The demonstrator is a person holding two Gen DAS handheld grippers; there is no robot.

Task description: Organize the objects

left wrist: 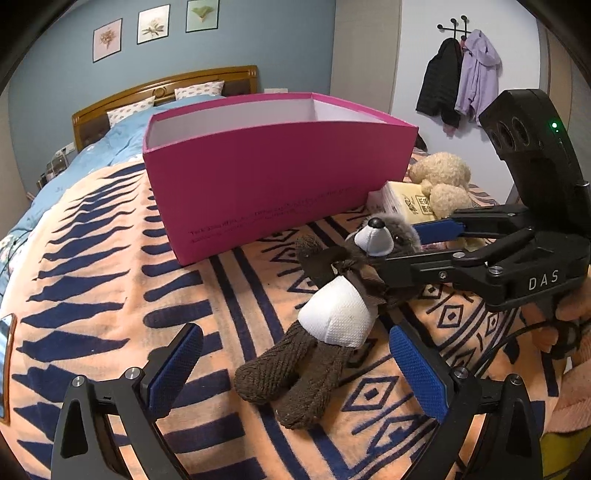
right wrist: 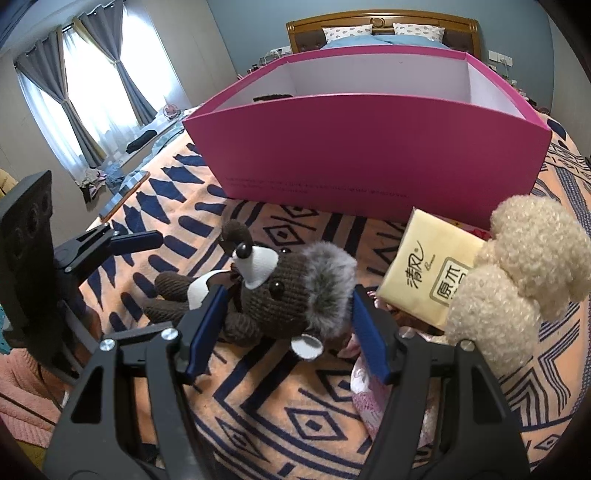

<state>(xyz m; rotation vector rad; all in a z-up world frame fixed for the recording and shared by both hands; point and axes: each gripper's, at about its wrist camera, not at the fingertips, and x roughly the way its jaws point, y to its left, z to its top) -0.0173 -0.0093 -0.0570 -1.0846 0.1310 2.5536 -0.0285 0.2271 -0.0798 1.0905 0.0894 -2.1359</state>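
A brown and white knitted plush animal (left wrist: 325,306) lies on its back on the patterned blanket, in front of an open pink box (left wrist: 273,184). My right gripper (right wrist: 288,317) has its blue pads on either side of the plush's head (right wrist: 288,291), open around it; it also shows in the left wrist view (left wrist: 424,254). My left gripper (left wrist: 299,365) is open just short of the plush's legs. The box (right wrist: 369,147) stands behind, its inside white.
A yellow tissue pack (right wrist: 428,273) and a cream teddy bear (right wrist: 524,273) lie right of the plush. A pink patterned item (right wrist: 369,398) lies under the right finger. A phone (right wrist: 125,195) lies at the blanket's left edge. Bed pillows and headboard (right wrist: 380,26) are behind.
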